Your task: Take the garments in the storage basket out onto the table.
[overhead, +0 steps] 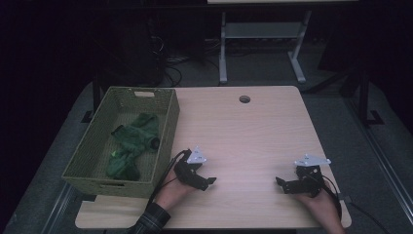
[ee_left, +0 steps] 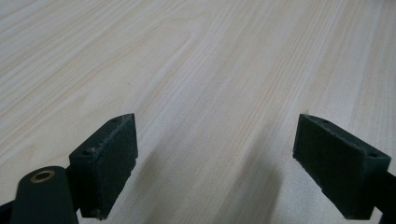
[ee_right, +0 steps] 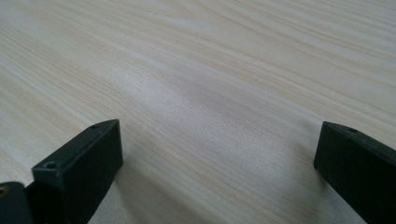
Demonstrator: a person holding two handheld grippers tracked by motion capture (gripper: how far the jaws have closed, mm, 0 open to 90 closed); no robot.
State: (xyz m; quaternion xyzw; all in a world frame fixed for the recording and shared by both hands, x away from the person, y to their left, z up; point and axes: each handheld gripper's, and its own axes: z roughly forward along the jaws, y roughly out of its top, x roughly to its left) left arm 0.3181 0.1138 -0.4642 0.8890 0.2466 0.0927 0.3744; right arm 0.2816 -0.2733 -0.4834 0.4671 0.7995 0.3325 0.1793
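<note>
Both tools, left point(overhead: 210, 181) and right point(overhead: 278, 181), wide open, empty, over pale wooden desk point(overhead: 253, 131); high view adds green woven basket point(overhead: 168, 129) holding crumpled green cloth point(overhead: 134, 144), far left.

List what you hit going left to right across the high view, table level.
Green woven basket with green cloth inside → left tongs, open → right tongs, open, near the table's right edge.
</note>
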